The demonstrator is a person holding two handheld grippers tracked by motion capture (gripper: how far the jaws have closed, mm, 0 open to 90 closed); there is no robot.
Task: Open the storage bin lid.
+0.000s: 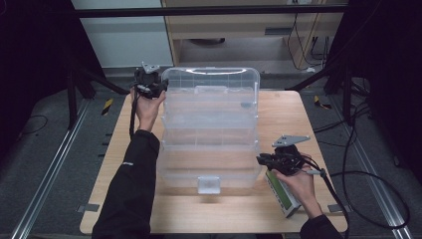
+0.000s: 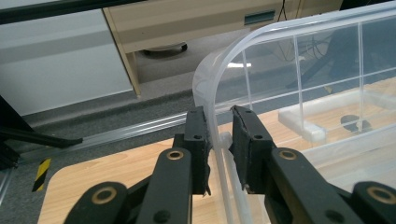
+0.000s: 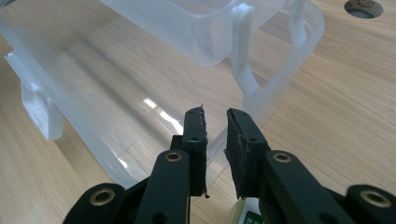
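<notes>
Left gripper (image 2: pixel 218 135): jaws clamping the clear storage box (image 1: pixel 211 129) lid rim
Right gripper (image 3: pixel 215 135): jaws standing slightly apart, hovering at the box's near corner
Bench (image 1: pixel 278 114): carrying the box

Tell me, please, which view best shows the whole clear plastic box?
The high view: the clear plastic box appears whole on the table. The left gripper view shows its rim corner; the right gripper view, a lower corner.

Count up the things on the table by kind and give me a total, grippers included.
Clear plastic storage box: 1
Green and white packet: 1
Grippers: 2, left gripper and right gripper
Total: 4
</notes>
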